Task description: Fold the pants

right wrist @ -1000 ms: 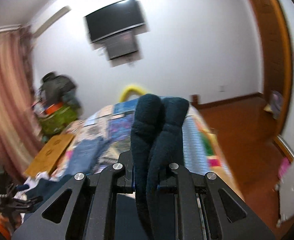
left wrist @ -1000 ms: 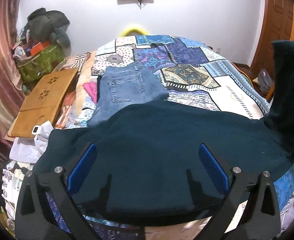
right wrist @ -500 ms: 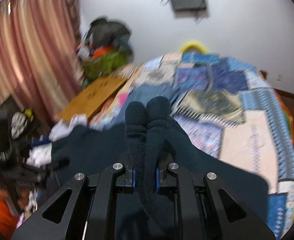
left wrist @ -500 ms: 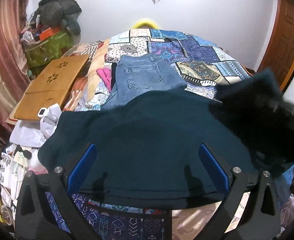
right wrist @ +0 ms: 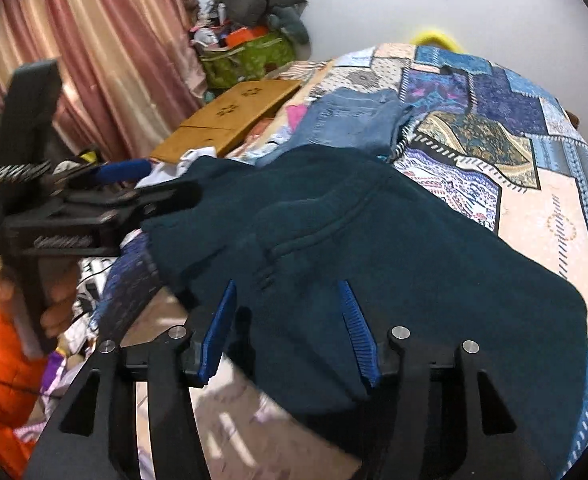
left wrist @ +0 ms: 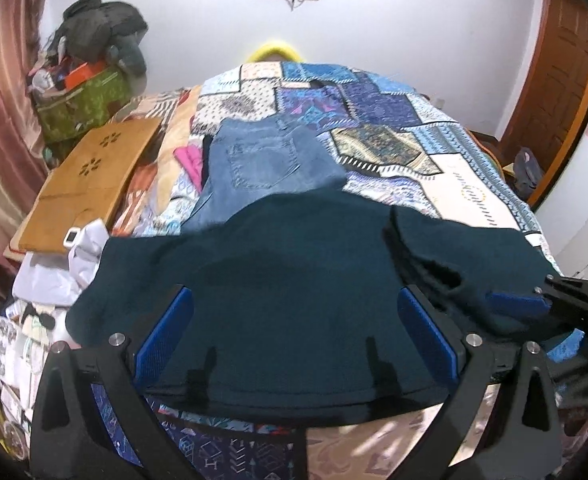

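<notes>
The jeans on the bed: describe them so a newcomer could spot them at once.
Start at the bed with the patchwork quilt. Past the dark teal pants spread at its near edge lie the blue jeans, right of the wooden board. They are the only faded denim, with a stitched back pocket facing up.

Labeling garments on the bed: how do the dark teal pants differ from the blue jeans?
The dark teal pants are plain and fleecy; the blue jeans are faded denim with a stitched pocket. The teal pants lie nearest the cameras, spread wide with a doubled-over part; the jeans lie farther back, partly covered by them. Both rest on the patchwork bedspread.
</notes>
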{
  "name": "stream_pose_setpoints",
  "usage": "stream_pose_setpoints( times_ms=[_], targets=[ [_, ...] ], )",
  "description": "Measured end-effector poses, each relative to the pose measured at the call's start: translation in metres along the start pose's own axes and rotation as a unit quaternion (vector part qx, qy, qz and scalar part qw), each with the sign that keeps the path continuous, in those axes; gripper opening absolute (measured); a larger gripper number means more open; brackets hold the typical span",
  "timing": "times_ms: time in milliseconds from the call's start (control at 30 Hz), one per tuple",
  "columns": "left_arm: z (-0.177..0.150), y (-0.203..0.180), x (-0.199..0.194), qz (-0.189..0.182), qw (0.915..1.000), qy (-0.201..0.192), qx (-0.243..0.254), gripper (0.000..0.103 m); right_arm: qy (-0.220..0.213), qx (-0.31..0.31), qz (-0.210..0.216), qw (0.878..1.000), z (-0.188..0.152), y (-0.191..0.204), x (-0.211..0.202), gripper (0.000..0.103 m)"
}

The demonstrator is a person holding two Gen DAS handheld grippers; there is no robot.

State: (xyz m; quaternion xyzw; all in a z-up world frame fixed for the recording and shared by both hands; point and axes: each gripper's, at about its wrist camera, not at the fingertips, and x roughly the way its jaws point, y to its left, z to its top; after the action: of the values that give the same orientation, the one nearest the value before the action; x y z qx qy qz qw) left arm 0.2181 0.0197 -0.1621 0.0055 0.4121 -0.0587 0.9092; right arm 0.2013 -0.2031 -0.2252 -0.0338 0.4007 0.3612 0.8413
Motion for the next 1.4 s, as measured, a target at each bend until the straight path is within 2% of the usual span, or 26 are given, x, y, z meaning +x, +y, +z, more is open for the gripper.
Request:
stream_pose_setpoints(
  times_ms=[200,367,467,567,667,800,967,1200,1400],
  targets=[
    [0.022,-0.032,-0.003,-0.016,0.9992,-0.013,0.035,0.103,-0.048,0.003,-0.035,0.998,0.002,-0.022,-0.043,0.054],
    [0.040,-0.066,0.009,-0.036,0.9965,-0.006,0.075,0.103,-0.066,0.038,-0.088,0.993,0.004,-0.064,-0.068,0.054],
    [0.047,-0.084,0.026,-0.044,0.9944,0.011,0.095,0.103,-0.052,0.061,-0.108,0.991,0.002,-0.090,-0.069,0.057],
    [0.048,-0.098,0.046,-0.046,0.9920,0.038,0.112,0.103,-0.028,0.081,-0.127,0.988,-0.007,-0.111,-0.062,0.069],
    [0.042,-0.106,0.071,-0.046,0.9885,0.079,0.120,0.103,0.012,0.111,-0.109,0.988,-0.022,-0.129,-0.046,0.069],
    [0.025,-0.104,0.100,-0.024,0.9833,0.126,0.128,0.103,0.053,0.121,-0.099,0.986,-0.043,-0.136,-0.032,0.069],
    [0.013,-0.089,0.099,-0.049,0.9847,0.122,0.114,0.103,0.039,0.129,-0.095,0.986,-0.065,-0.130,-0.037,0.069],
    [0.002,-0.078,0.081,-0.045,0.9878,0.103,0.108,0.103,0.020,0.137,-0.115,0.984,-0.081,-0.119,-0.054,0.069],
    [-0.005,-0.069,0.060,-0.037,0.9911,0.082,0.098,0.103,0.017,0.139,-0.139,0.980,-0.080,-0.112,-0.068,0.069]
  ],
)
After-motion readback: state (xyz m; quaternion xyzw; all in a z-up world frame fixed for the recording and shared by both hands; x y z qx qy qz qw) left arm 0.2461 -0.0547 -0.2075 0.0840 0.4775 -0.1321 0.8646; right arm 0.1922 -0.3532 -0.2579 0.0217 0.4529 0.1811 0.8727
